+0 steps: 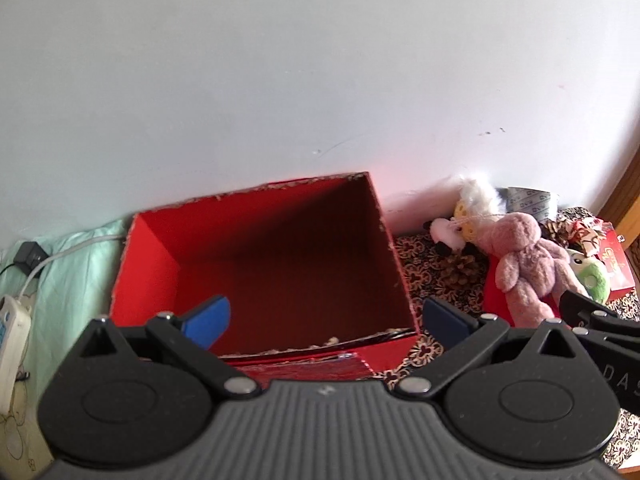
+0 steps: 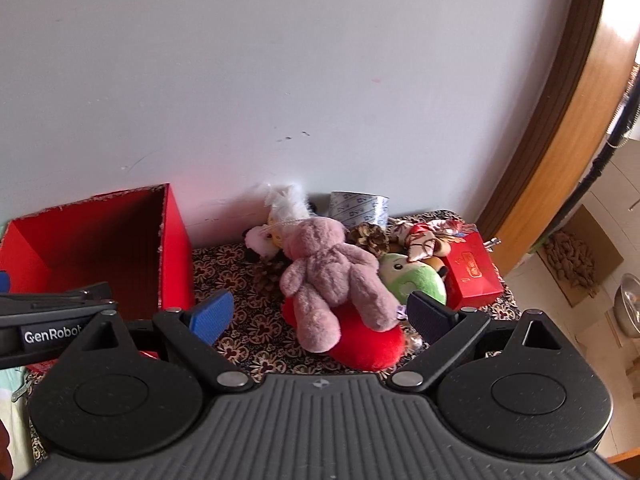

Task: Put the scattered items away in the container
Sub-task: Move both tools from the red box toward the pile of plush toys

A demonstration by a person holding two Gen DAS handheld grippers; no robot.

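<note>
An open red box (image 1: 256,240) (image 2: 96,240) stands by the wall, its inside bare. My left gripper (image 1: 326,318) hangs open over the box's near edge, holding nothing. To the right lies a heap of toys: a pink plush bear (image 2: 332,272) (image 1: 524,264) on a red heart cushion (image 2: 368,340), a green plush (image 2: 416,280), a white and yellow plush (image 2: 280,216), pine cones (image 2: 368,238), a tape roll (image 2: 358,208) and a small red gift bag (image 2: 472,272). My right gripper (image 2: 320,316) is open, its fingers either side of the bear and cushion, a little short of them.
A patterned cloth (image 2: 240,320) covers the surface under the toys. A pale green pillow (image 1: 60,264) with a white power strip (image 1: 12,340) and a charger (image 1: 28,256) lies left of the box. A wooden door frame (image 2: 560,140) rises at the right.
</note>
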